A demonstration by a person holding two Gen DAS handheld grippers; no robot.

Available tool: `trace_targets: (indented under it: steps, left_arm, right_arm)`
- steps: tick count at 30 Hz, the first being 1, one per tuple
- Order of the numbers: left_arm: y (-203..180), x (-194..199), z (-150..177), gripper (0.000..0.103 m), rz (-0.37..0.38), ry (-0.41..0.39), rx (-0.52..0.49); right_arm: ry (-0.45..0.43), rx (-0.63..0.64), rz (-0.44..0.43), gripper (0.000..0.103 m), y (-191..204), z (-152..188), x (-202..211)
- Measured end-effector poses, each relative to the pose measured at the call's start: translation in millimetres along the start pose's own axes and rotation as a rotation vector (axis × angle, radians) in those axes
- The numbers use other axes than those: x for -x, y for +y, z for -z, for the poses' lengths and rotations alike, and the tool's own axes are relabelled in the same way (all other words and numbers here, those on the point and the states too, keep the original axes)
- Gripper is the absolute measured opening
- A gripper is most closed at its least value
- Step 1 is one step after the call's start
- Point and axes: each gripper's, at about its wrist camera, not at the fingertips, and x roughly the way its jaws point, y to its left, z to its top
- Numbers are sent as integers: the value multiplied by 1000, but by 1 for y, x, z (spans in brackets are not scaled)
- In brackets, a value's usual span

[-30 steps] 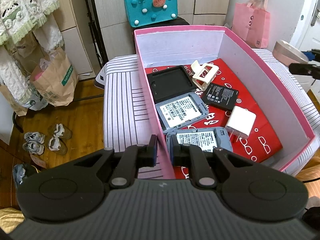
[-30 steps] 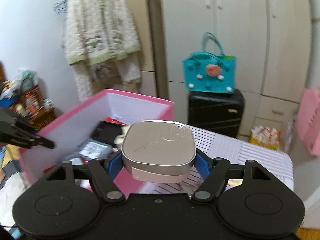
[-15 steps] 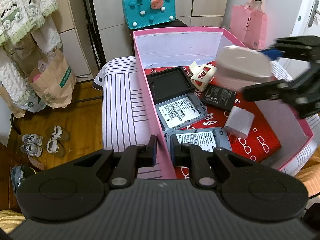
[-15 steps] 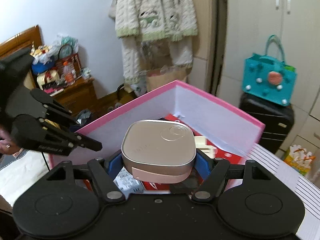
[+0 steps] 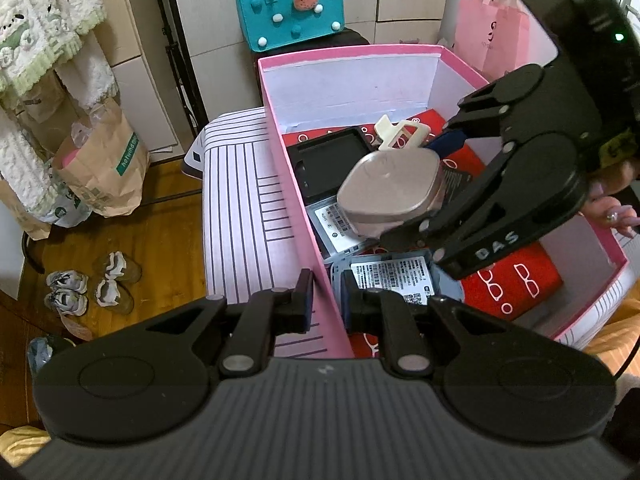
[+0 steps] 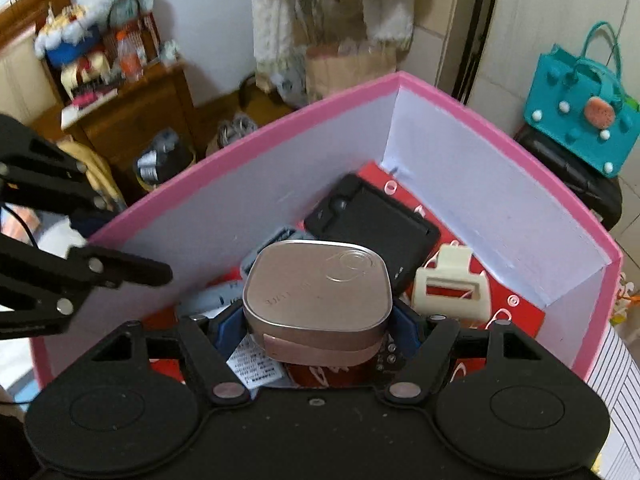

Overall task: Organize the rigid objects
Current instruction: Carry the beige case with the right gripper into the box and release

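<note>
The right gripper [image 6: 318, 316] is closed on a rounded, rose-gold metal case [image 6: 316, 296], its blue finger pads [image 6: 228, 326] pressed against the case's two sides. In the left wrist view the same right gripper [image 5: 430, 188] reaches in from the far side of the pink box [image 5: 304, 208] and holds the metal case [image 5: 390, 190] tilted, in the air above the box's contents and inside its walls.

The left gripper [image 5: 326, 296] is clamped on the pink box's near side wall, one finger outside it and the other inside, the gap between them no wider than the wall.

Everything else is placed with respect to that box. On its red lining [image 5: 512, 284] lie two grey devices with white barcode labels: one [image 5: 392, 276] just inside the wall by the left gripper, the other [image 5: 340, 226] farther in, partly hidden under the held case. A black case [image 6: 372, 224] rests toward the far corner, and a cream plastic clip [image 6: 450, 290] sits beside it. The box stands on a striped white cloth [image 5: 240, 208] that shows along its outer side. Beyond the box's far end a teal felt bag [image 5: 290, 4] sits on a dark suitcase [image 6: 576, 176], and a pink shopping bag [image 5: 496, 36] hangs near the far corner. On the wooden floor outside the gripped wall stand a brown paper bag [image 5: 104, 168] and small shoes [image 5: 92, 284].
</note>
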Motion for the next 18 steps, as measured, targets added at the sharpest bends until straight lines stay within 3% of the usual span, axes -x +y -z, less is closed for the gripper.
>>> trace_targets:
  steps: [4,6,12,18]
  left_arm:
    - [1,0,0,13,1,-3,15]
    - [1,-1,1,13,-1,-6,20]
    - [2,0,2,13,-4,-9,33]
    - [0,1,3,13,-14,-10,33]
  right_arm:
    - [68,42,-31,78,4,-2,-10]
    - [57,27,-38,81,1,-2,-8]
    - [-147,14,-12,82,-8,15,43]
    - [-392,-60,15,83,-30,56,108]
